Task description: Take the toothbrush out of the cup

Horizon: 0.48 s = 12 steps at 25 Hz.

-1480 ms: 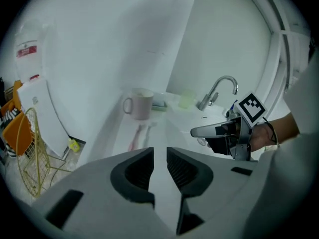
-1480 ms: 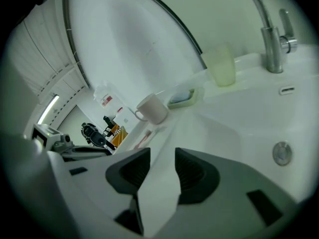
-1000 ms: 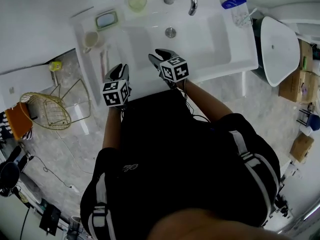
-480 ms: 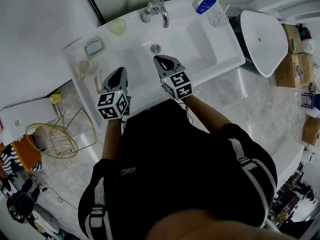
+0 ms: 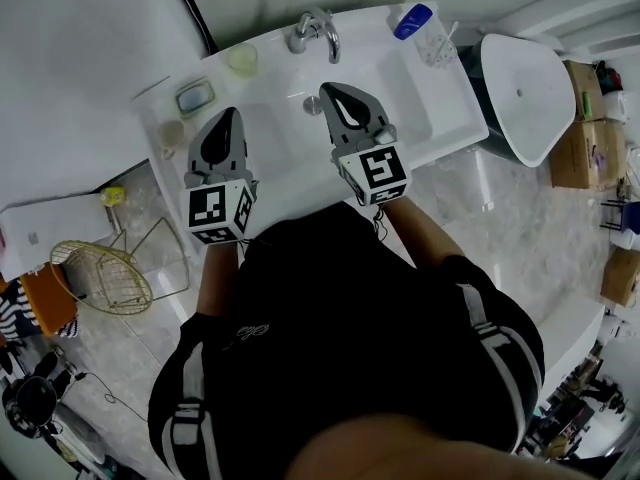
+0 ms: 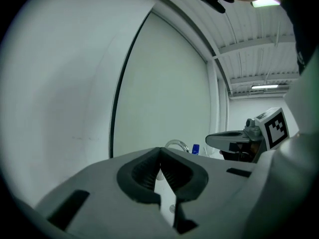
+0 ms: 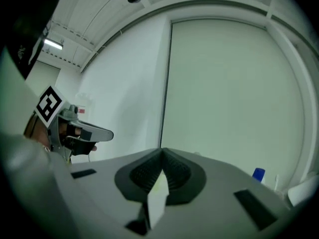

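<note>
A person stands at a white washbasin (image 5: 425, 108), holding a gripper in each hand above it. The left gripper (image 5: 227, 116) and the right gripper (image 5: 330, 90) both have their fingers pressed together, with nothing between them. The toothbrush (image 5: 450, 32) stands in a clear cup (image 5: 437, 48) at the basin's back right corner, well apart from both grippers.

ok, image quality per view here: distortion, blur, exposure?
Head view: wide-angle bowing of the sink edges, sharp, black clothing underexposed. Left gripper view: fisheye circle, black corners, ceiling light blown out. Right gripper view: same fisheye, close right gripper soft.
</note>
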Available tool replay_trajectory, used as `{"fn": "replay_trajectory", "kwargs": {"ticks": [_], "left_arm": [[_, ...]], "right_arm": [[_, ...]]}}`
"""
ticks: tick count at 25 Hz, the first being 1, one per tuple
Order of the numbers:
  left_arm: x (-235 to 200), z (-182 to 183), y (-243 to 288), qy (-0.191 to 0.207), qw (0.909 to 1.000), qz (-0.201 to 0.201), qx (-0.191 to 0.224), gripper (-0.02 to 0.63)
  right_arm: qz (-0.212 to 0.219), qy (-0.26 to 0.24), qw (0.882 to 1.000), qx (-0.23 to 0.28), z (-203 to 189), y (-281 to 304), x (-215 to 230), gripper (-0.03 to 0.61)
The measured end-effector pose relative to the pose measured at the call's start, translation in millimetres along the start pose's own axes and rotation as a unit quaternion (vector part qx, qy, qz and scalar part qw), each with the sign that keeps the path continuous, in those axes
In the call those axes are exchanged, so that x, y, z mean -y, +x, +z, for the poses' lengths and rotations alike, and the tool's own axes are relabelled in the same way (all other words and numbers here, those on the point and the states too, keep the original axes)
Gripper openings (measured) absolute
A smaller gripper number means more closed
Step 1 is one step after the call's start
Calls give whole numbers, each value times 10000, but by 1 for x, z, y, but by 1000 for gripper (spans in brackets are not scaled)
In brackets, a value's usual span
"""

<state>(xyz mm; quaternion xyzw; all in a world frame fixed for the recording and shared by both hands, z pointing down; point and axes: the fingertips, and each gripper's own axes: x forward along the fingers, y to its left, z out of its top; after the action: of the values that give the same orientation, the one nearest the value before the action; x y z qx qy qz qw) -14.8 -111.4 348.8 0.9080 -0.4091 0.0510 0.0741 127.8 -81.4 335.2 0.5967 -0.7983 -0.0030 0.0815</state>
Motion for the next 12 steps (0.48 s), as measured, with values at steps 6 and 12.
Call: {"fn": "replay_trajectory", "kwargs": {"ticks": [6,12], "left_arm": [[-18,27,-16,187,9978,458,447,0],[-37,29,-24,273,9958,710,516,0]], "right_arm": [[-80,-28,9998,188,14,4,6,5],[27,-45,9997,233,12,17,-1,5]]}}
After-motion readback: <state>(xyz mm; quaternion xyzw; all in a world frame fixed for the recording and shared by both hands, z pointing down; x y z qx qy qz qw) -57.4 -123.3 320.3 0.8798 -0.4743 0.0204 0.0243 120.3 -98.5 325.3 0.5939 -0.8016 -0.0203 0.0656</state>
